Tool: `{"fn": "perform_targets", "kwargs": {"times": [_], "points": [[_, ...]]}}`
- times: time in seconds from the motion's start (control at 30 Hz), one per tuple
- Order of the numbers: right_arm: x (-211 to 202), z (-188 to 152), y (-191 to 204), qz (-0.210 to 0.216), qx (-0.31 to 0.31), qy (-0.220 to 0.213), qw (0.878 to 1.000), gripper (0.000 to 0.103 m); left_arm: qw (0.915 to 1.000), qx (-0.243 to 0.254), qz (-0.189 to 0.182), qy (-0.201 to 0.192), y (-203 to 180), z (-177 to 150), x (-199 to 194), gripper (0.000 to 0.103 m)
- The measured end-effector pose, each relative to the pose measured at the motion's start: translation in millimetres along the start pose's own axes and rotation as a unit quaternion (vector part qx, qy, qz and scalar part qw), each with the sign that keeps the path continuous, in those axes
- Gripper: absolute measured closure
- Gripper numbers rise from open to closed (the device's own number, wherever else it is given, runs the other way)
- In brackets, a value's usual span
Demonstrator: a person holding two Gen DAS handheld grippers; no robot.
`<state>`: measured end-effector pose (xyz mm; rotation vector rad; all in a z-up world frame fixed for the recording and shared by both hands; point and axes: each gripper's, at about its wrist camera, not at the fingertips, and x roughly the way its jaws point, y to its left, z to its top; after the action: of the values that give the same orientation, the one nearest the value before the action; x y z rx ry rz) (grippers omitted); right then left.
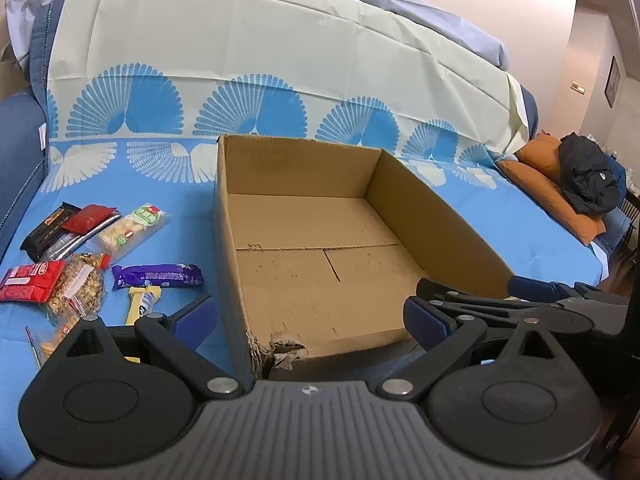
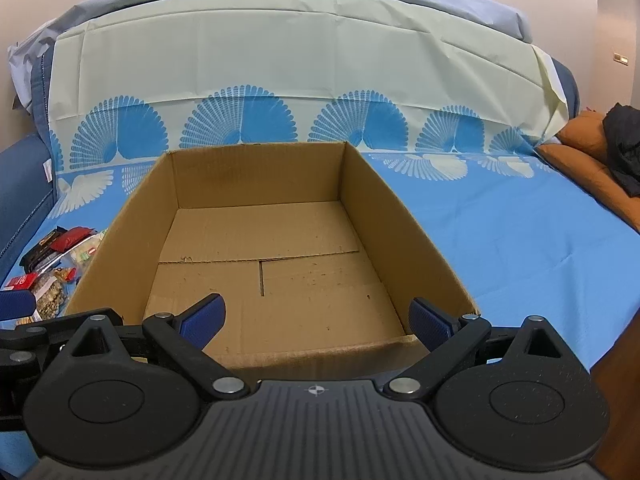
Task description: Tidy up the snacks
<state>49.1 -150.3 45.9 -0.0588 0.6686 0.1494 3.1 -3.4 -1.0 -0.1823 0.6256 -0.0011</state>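
An open cardboard box (image 1: 440,216) (image 2: 404,220) stands on the blue sheet with nothing inside it; its near left corner is torn. Left of it lie several snacks: a purple bar (image 1: 158,276), a yellow bar (image 1: 142,304), a red pack (image 1: 30,280), a granola bag (image 1: 78,288), a clear biscuit pack with a green label (image 1: 132,228), a black pack (image 1: 48,234) and a small red packet (image 1: 90,216). My left gripper (image 1: 312,320) is open over the box's near left corner. My right gripper (image 2: 316,320) is open over the near wall. Neither holds anything.
A cream and blue patterned cloth (image 1: 240,60) covers the sofa back behind the box. An orange cushion (image 1: 544,160) with a dark jacket (image 1: 592,180) on it lies at the right end. The seat's front edge (image 2: 608,356) drops off at the right.
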Motion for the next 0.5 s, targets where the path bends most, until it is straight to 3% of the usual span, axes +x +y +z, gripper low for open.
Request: {"fn": "perform_targets", "kwargs": {"times": [0.3,0.5], "points": [[-0.9,0.3,-0.7,0.002,0.003,0.002,1.000,0.005,0.9997,0.021,-0.003,-0.010,2.3,-5.0,3.7,0.007],[-1.6,-0.2,-0.6,0.003,0.003,0.001,1.000,0.008,0.9997,0.005,-0.020,-0.012,1.3,-5.1,0.7,0.008]]}}
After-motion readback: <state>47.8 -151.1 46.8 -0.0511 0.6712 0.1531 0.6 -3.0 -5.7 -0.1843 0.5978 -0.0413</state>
